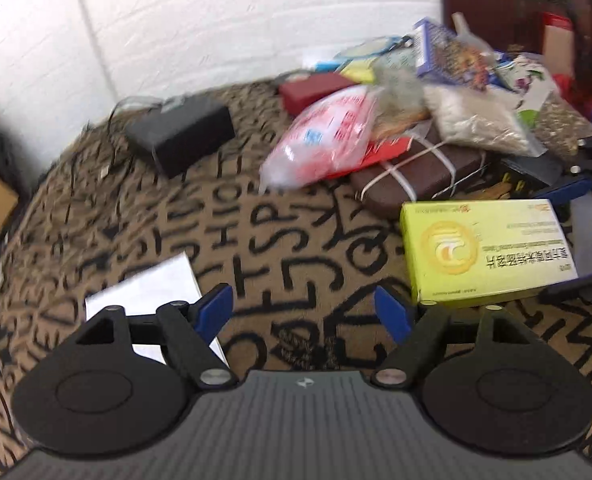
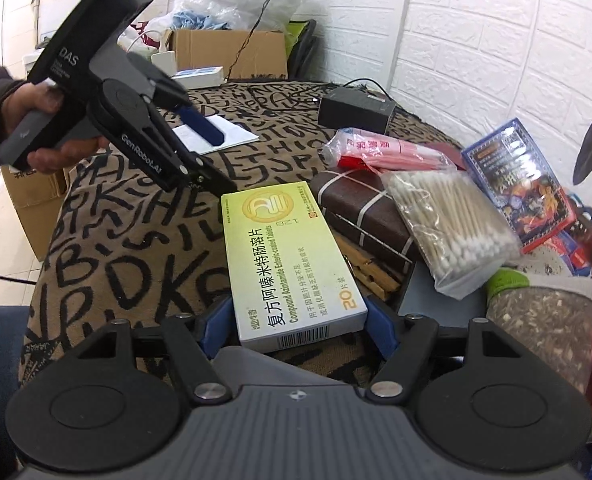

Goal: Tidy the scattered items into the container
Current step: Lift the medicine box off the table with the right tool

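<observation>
A yellow-green medicine box (image 2: 291,264) lies on the letter-patterned cloth (image 2: 135,248). My right gripper (image 2: 296,326) has its blue fingers on both sides of the box's near end and is shut on it. The box also shows in the left wrist view (image 1: 484,252), with the right gripper's fingers (image 1: 584,232) at its right end. My left gripper (image 1: 304,314) is open and empty above the cloth, left of the box; the right wrist view shows it (image 2: 203,148) held in a hand. No container is clearly in view.
A pile sits beyond the box: a brown tied case (image 2: 364,208), a bag of cotton swabs (image 2: 452,224), a pink-red packet (image 2: 380,152), a blue printed box (image 2: 524,184). A black box with cables (image 2: 356,112) and white paper (image 2: 215,132) lie farther back. Cardboard boxes (image 2: 231,52) stand behind.
</observation>
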`<control>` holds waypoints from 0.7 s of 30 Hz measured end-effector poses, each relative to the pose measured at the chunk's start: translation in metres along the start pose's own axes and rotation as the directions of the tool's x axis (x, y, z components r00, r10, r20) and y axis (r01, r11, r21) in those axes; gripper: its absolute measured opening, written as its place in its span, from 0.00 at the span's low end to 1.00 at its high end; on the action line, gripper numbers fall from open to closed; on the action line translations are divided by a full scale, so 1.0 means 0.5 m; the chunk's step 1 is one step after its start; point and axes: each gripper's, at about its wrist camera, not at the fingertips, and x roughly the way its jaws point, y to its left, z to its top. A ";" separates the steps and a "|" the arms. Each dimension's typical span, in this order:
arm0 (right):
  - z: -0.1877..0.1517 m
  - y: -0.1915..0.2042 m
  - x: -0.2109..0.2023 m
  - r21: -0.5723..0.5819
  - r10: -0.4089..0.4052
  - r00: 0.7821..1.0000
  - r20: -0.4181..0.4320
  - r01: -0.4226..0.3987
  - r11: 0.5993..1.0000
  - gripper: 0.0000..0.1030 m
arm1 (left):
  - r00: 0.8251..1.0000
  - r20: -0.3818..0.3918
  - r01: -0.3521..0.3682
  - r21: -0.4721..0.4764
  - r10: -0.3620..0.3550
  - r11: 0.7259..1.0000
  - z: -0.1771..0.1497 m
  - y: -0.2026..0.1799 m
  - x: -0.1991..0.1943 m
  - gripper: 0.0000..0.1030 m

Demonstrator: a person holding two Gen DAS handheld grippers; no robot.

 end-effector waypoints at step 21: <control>-0.007 0.002 -0.014 -0.018 -0.059 0.998 -0.031 0.058 0.998 0.86 | 0.979 0.025 0.186 0.285 -0.201 0.940 -0.029 -0.076 -0.007 0.79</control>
